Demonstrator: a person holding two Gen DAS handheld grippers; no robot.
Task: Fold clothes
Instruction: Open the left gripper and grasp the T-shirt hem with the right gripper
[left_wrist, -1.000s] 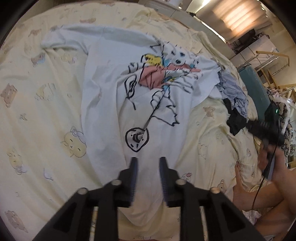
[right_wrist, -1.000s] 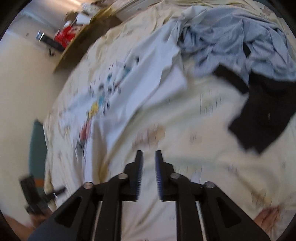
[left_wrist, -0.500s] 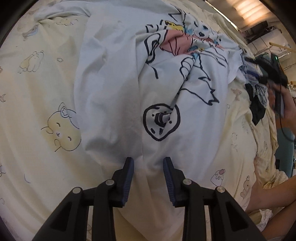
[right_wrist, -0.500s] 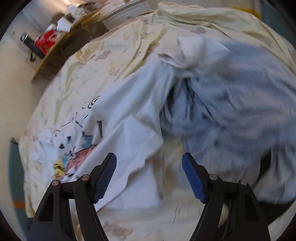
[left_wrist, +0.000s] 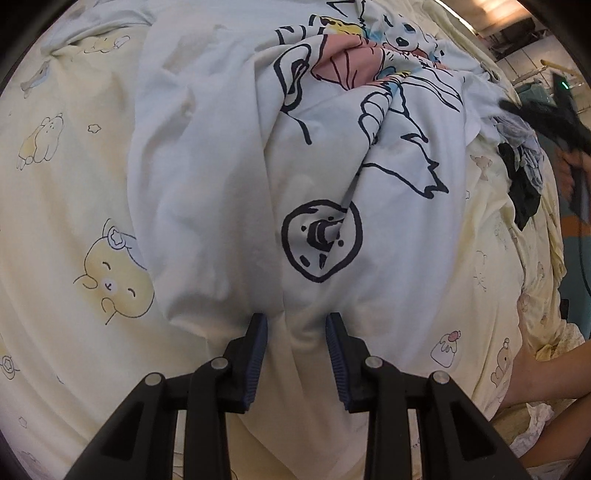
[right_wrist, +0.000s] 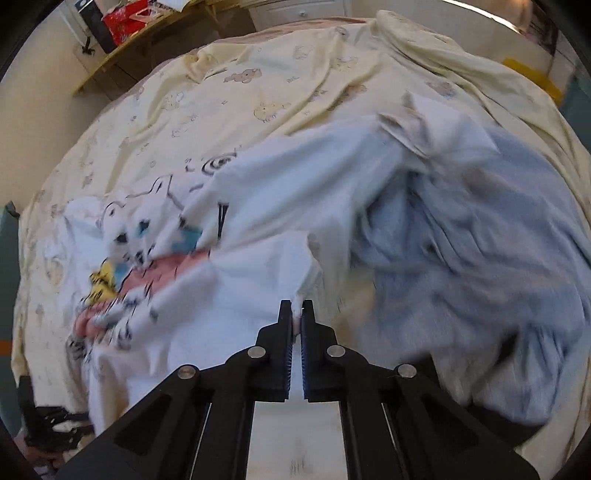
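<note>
Shirt (left_wrist: 229, 177), white with a cartoon print, spread crumpled across the bed (left_wrist: 66, 332), on its pale yellow bear-pattern sheet. Takes up the middle of the bed in both views.

Left tool (left_wrist: 295, 345): partly open, pointing steeply down at the shirt's near edge. Ridge of white cloth bunched up between the blue pads (left_wrist: 255, 350); tips pressed into the fabric on either side of the ridge, pads not squeezing it. Round black doughnut-like drawing just beyond the tips, pink and yellow print farther up the shirt.

Right tool (right_wrist: 296, 314): closed tight on a corner of the shirt, a small tuft of white cloth poking out between the tips. Cloth drawn up from the bed in a taut fold toward the pinch. Picture blurred around it, so exactly which part of the shirt is caught cannot be told. Seen from the left wrist as a dark blurred shape at the shirt's far right edge (left_wrist: 554, 122), held in a hand (left_wrist: 567, 173).

Grey-blue garment (right_wrist: 480, 251) heaped on the bed just right of the shirt, touching it. Black garment (left_wrist: 524, 199) beside that heap, near the bed's right side.

Forearm (left_wrist: 546, 373) lying by the bed's near right corner.
</note>
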